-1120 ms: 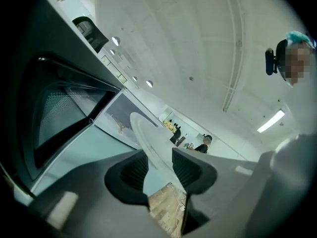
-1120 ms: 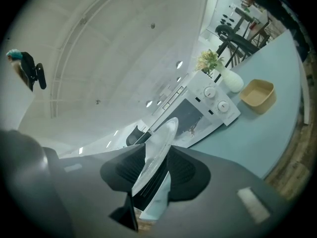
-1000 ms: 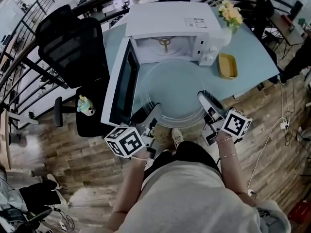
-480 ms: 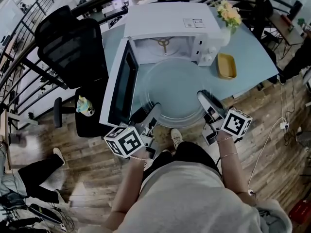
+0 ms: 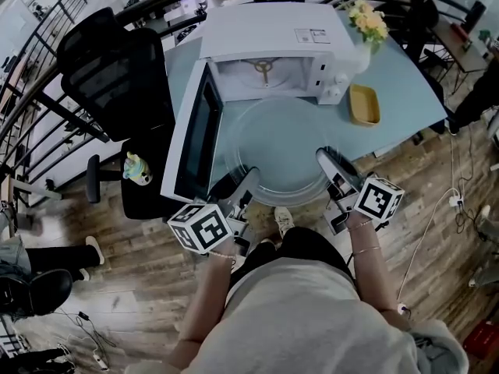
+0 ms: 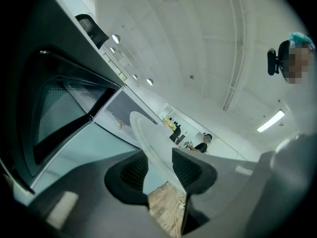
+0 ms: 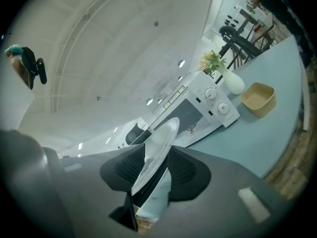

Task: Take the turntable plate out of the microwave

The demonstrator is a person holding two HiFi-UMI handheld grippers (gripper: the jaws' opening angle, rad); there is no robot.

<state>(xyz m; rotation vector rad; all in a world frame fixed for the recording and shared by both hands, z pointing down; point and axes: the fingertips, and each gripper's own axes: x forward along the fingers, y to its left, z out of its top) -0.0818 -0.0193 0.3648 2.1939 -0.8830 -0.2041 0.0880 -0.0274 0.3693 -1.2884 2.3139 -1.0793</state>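
The glass plate [image 5: 277, 150] is already clear of the microwave [image 5: 265, 29] and sits level over the tabletop [image 5: 401, 92], in front of the open door [image 5: 193, 135]. The left tongs [image 5: 248, 179] and right tongs [image 5: 326, 160] each pinch its near rim. What seems left is to set it down and let go.

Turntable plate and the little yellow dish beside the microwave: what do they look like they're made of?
The turntable plate looks like clear, glossy glass: the blue table shows straight through it. The yellow dish is opaque, smooth and thick-rimmed, probably glazed ceramic, though plastic can't be ruled out.
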